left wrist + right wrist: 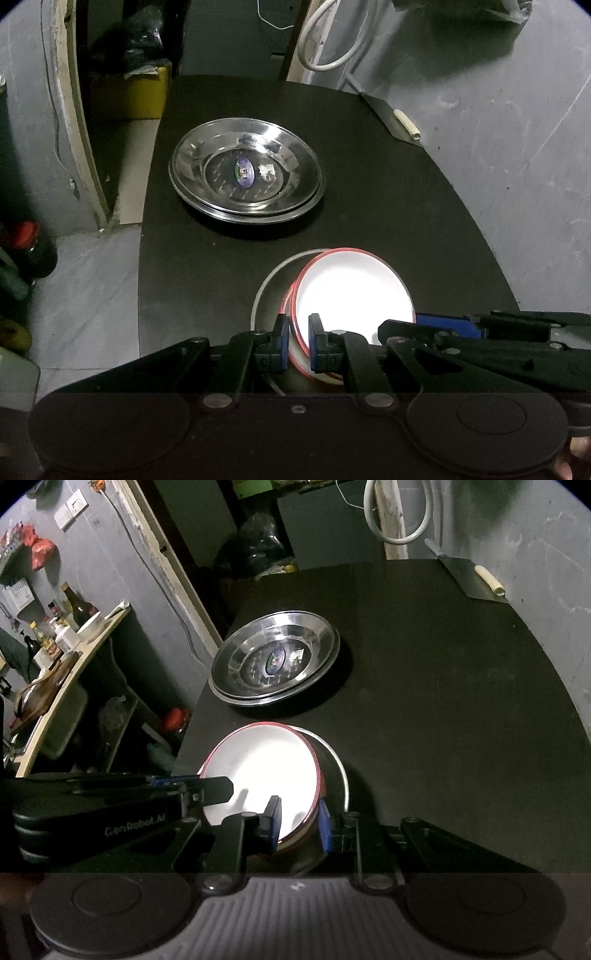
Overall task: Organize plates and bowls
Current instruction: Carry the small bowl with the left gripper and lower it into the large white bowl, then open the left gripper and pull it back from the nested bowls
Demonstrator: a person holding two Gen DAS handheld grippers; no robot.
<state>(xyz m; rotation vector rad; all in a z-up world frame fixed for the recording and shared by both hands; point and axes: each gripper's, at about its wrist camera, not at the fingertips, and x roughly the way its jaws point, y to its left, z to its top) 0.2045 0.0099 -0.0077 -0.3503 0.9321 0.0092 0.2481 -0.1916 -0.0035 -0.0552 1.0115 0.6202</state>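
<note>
A white bowl with a red rim [354, 291] [258, 764] rests inside a steel bowl [266, 288] [338, 760] near the front of the black table [406, 206], pushed toward one side of it. My left gripper [299, 341] is shut on the white bowl's near rim, one blue pad inside and one outside. My right gripper [300, 823] is shut on the same bowl's wall at another spot along the rim. Each gripper shows in the other's view, the right one [436, 326] and the left one [218, 790]. Farther back lies a stack of steel plates [221, 140] [258, 638] with a sticker in the middle.
A flat metal scraper with a cream handle [395, 118] [476, 579] leans at the table's back right by the wall. The table's left edge drops to the floor, where bottles [29, 243] stand. A shelf with bottles [62, 627] is further left. A white hose [332, 44] hangs behind.
</note>
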